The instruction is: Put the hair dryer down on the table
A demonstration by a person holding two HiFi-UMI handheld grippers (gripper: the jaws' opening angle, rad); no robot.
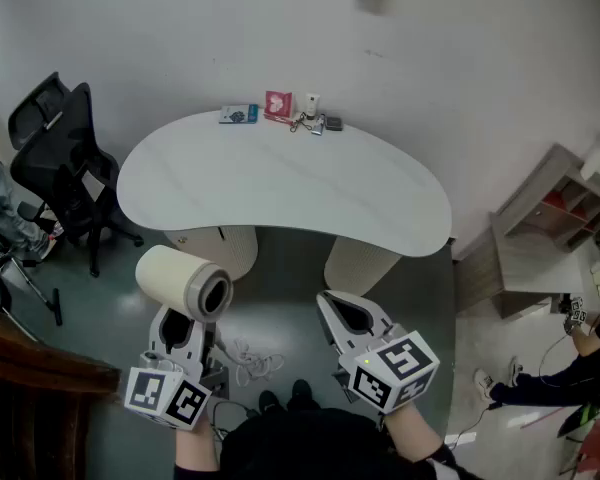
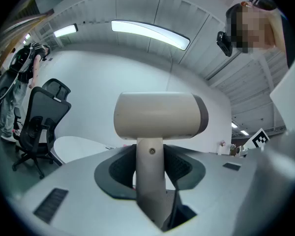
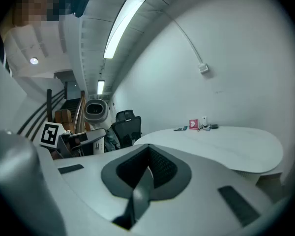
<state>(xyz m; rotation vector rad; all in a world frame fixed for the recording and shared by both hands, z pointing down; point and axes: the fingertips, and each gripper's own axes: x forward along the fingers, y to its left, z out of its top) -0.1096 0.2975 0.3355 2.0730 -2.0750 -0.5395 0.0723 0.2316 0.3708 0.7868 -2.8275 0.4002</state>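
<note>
A beige hair dryer (image 1: 183,280) with a dark grey nozzle end hangs in the air, short of the table's near edge. My left gripper (image 1: 180,326) is shut on its handle, with the barrel lying crosswise above the jaws. In the left gripper view the handle (image 2: 149,181) stands upright between the dark pads and the barrel (image 2: 160,116) fills the middle. My right gripper (image 1: 348,316) is level with it to the right, shut, with nothing in its jaws (image 3: 146,168). The white rounded table (image 1: 280,183) lies ahead of both grippers.
Small items, among them a red card (image 1: 278,104) and a blue packet (image 1: 238,114), sit at the table's far edge by the wall. A black office chair (image 1: 65,163) stands to the left. A low shelf (image 1: 550,213) stands right. A white cable (image 1: 248,360) lies on the floor.
</note>
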